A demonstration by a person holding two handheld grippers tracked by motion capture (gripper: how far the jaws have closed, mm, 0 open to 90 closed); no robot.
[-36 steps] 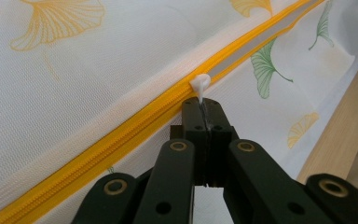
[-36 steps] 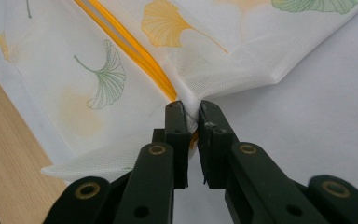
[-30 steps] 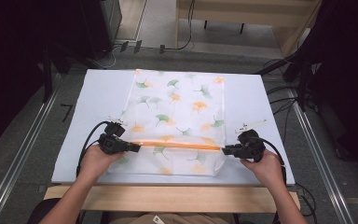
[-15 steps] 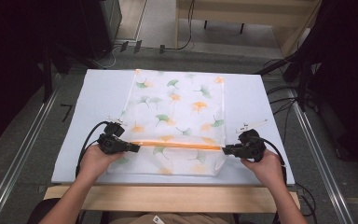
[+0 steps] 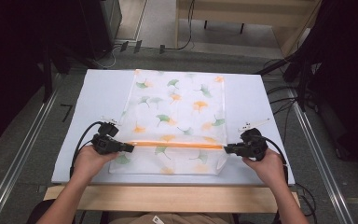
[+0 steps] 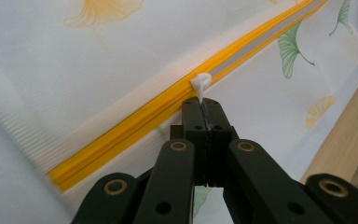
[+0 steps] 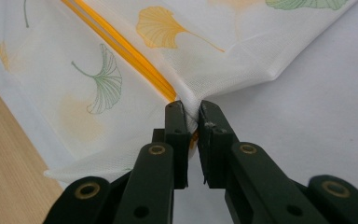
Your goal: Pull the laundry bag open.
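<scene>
A white mesh bag [image 5: 177, 116] printed with green and orange ginkgo leaves lies flat on the table, its orange zipper [image 5: 177, 144] running across near the front. At the zipper's left end, my left gripper [image 5: 131, 148] is shut on the small white zipper pull [image 6: 200, 84], which sticks out just past the closed left gripper [image 6: 202, 105] tips. My right gripper [image 5: 225, 149] holds the bag's right edge. In the right gripper view the right gripper [image 7: 192, 109] pinches a fold of mesh [image 7: 214, 60] where the zipper [image 7: 121, 46] ends.
The bag rests on a pale mat [image 5: 98, 93] that covers the tabletop, with a wooden edge [image 5: 168, 198] at the front. Metal rails [image 5: 23, 154] run along both sides of the table. Cables [image 5: 279, 93] trail off to the right.
</scene>
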